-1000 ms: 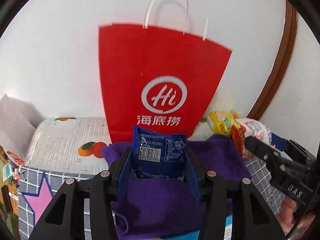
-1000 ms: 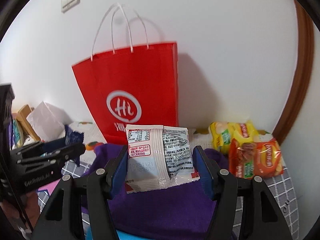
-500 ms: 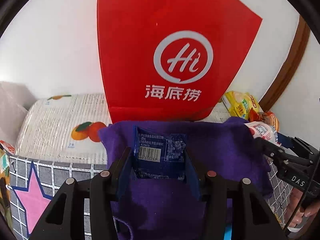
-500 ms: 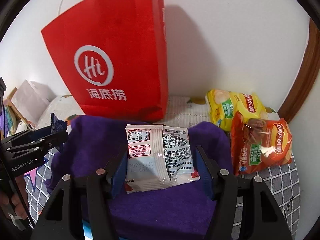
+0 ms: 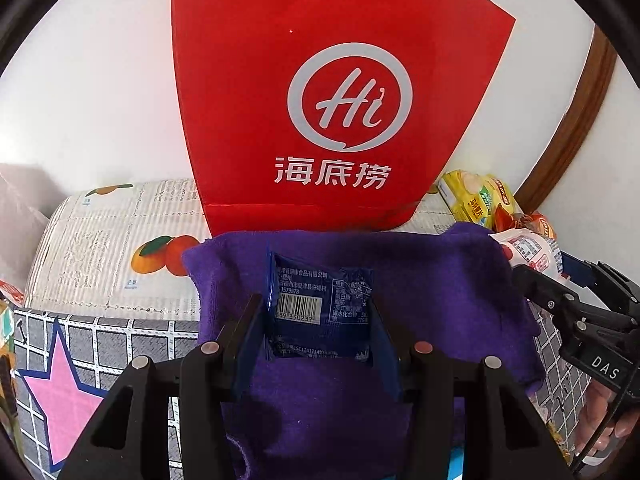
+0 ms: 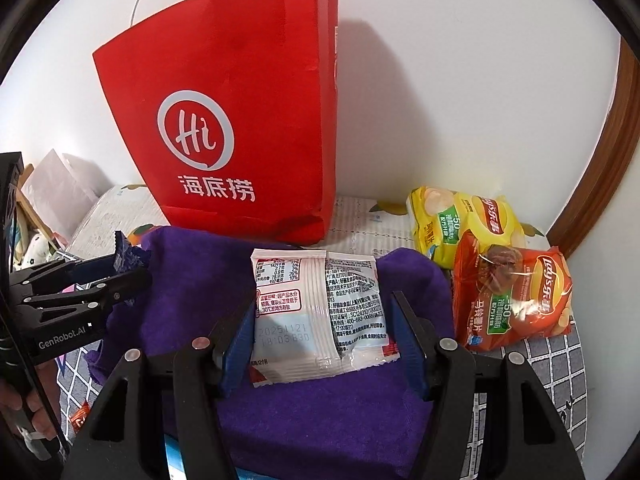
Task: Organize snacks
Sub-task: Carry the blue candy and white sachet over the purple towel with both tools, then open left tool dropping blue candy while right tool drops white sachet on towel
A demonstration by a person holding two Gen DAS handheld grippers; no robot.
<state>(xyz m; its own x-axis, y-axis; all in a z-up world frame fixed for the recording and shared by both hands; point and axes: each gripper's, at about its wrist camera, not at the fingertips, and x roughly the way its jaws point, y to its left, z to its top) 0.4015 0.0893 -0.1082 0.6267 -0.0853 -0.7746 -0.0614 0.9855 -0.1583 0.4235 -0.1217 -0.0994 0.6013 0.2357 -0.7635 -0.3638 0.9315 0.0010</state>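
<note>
Grippers first, nearest the cameras: the left gripper has its blue pads pressed on the two side edges of a dark blue snack packet, barcode side up, and the right gripper pinches a white snack packet the same way, printed back facing the lens. Both packets hang low over a purple cloth spread on the surface, though whether either one touches the cloth cannot be told. In the left wrist view the right gripper shows at the right edge with the white packet poking from its tips and a person's fingers on the handle below it; in the right wrist view the left gripper appears at the left edge holding the blue packet. Under the cloth lies a grey grid-pattern cover with a pink star, and behind that a white cover printed with oranges. Just beyond the cloth's far edge stands a red paper bag with a white logo, upright against the white wall. To its right lie a yellow chip bag and an orange chip bag, the orange one overlapping the yellow.
</note>
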